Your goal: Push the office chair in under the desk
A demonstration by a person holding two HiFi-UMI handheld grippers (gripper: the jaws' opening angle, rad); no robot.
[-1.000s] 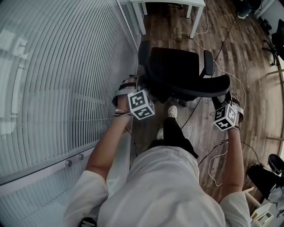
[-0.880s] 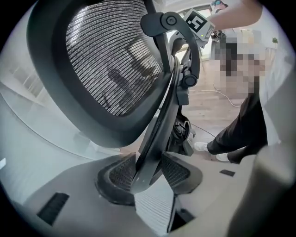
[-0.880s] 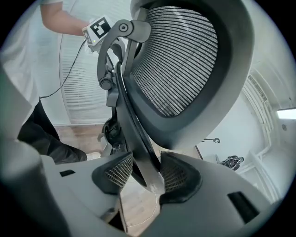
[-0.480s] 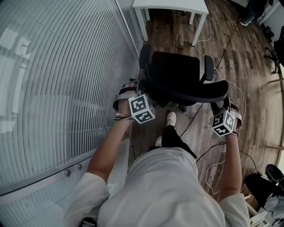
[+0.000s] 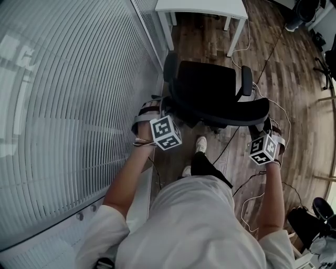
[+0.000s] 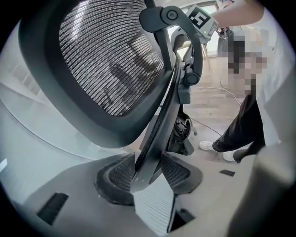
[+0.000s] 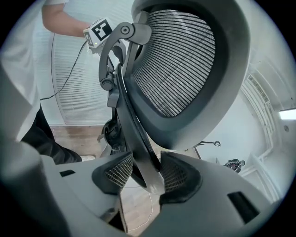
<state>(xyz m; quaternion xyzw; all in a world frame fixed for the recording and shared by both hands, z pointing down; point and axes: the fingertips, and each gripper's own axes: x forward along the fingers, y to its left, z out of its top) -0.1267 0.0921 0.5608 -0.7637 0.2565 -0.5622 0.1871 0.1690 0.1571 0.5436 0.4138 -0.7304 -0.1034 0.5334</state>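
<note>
The head view looks steeply down from overhead onto the office chair. The left gripper view and right gripper view sit very close at opposite edges of its backrest, facing inward. All three views share that backrest.

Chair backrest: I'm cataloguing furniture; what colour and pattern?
Dark mesh backrest in a black frame; left gripper view shows it best.

The head view's top edge crops the desk; the office chair covers most of its base.
</note>
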